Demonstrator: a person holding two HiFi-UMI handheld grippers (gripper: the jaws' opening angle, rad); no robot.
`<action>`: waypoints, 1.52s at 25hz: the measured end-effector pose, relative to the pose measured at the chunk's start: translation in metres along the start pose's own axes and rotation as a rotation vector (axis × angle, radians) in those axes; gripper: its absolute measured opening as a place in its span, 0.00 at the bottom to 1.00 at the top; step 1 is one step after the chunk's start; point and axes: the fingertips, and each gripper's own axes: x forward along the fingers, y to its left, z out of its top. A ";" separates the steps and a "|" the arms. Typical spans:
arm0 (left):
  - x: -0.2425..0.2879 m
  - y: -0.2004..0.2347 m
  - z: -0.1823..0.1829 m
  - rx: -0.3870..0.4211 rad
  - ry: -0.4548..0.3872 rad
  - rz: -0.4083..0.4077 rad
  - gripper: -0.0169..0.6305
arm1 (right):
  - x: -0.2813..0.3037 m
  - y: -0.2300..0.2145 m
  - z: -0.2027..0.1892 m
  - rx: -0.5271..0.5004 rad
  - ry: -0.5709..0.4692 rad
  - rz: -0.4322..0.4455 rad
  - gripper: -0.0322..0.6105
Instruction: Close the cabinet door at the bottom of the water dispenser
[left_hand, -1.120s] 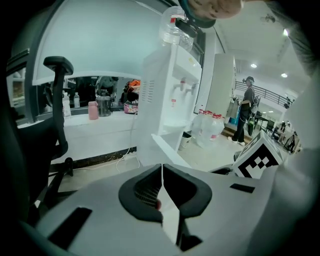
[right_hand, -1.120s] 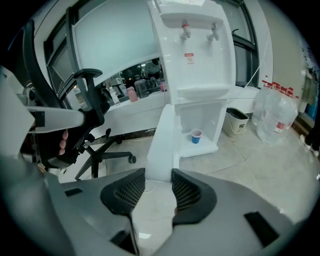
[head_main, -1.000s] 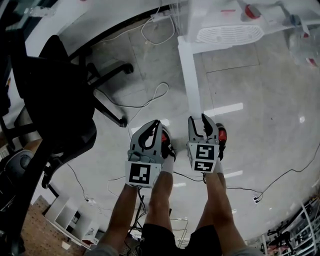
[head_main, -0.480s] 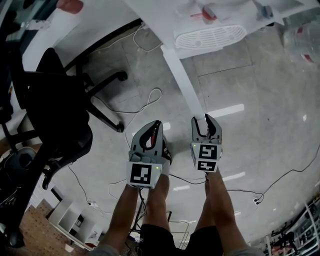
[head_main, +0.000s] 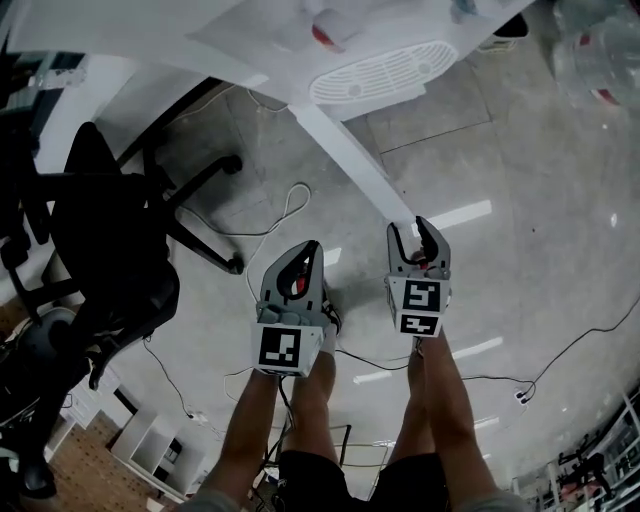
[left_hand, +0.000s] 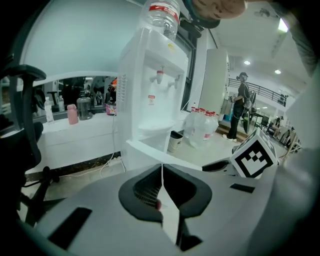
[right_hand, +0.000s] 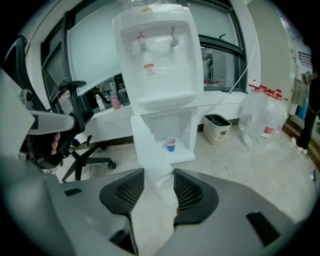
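The white water dispenser (head_main: 385, 75) (right_hand: 160, 60) stands ahead with its bottom cabinet open; a small blue cup (right_hand: 171, 144) sits inside. The white cabinet door (head_main: 350, 160) (right_hand: 150, 150) swings out toward me. Its free edge lies between the jaws of my right gripper (head_main: 420, 232) (right_hand: 159, 175); both pads touch it while the jaws are opening slightly. My left gripper (head_main: 310, 255) (left_hand: 161, 167) hangs beside it to the left, shut on nothing, away from the door. The left gripper view shows the dispenser (left_hand: 155, 95) from the side.
A black office chair (head_main: 110, 240) stands on the left, with cables (head_main: 290, 205) across the floor in front of it. Water bottles (right_hand: 262, 120) and a small bin (right_hand: 217, 127) stand right of the dispenser. A person (left_hand: 242, 100) stands far off.
Both grippers have moved forward toward the dispenser, which now looks nearer. The door's free edge has stayed at the right gripper's tips, and the door now slants up to the left.
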 end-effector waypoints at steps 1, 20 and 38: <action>0.002 -0.002 0.002 0.004 0.000 -0.004 0.07 | 0.000 -0.004 0.002 0.002 -0.004 -0.005 0.35; 0.030 -0.017 0.009 0.004 0.003 -0.002 0.07 | 0.018 -0.073 0.037 0.008 -0.098 -0.056 0.27; 0.066 -0.023 0.050 0.041 -0.057 0.016 0.07 | 0.050 -0.121 0.087 -0.001 -0.152 -0.054 0.25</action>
